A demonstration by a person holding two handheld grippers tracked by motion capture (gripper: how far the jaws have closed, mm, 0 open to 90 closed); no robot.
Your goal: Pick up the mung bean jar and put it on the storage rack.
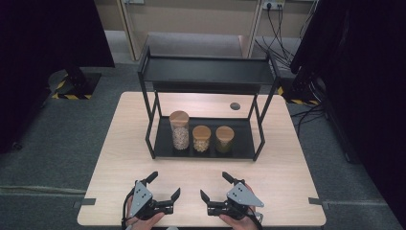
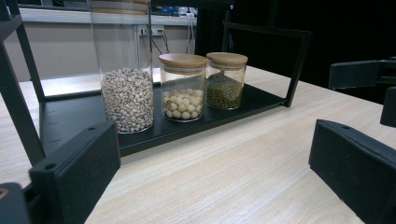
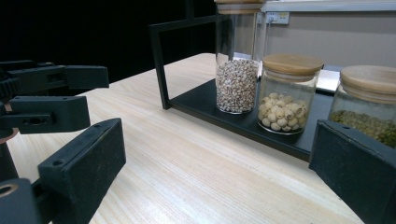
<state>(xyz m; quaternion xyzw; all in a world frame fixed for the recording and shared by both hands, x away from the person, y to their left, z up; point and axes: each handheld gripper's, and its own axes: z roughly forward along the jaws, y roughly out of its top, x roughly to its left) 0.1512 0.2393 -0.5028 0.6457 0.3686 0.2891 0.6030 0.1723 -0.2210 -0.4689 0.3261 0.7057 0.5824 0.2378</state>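
Left gripper (image 1: 165, 184) and right gripper (image 1: 214, 185), jaws wide apart, side by side; each in 1 hand, tips angled inward

tall jar (image 1: 180, 130): clear glass, wooden lid, partly filled with pale grains; upright at the row's left end on the rack's lower tray.
middle jar (image 1: 201, 138): short, whitish round seeds, lidded, upright.
right jar (image 1: 224, 139): short, green beans, lidded, upright.

A pale wooden table (image 1: 119, 158) carries a black two-tier metal rack (image 1: 206, 72), standing toward its far side. Near the far edge sits a small round grey disc (image 1: 234, 106), possibly a cable port.
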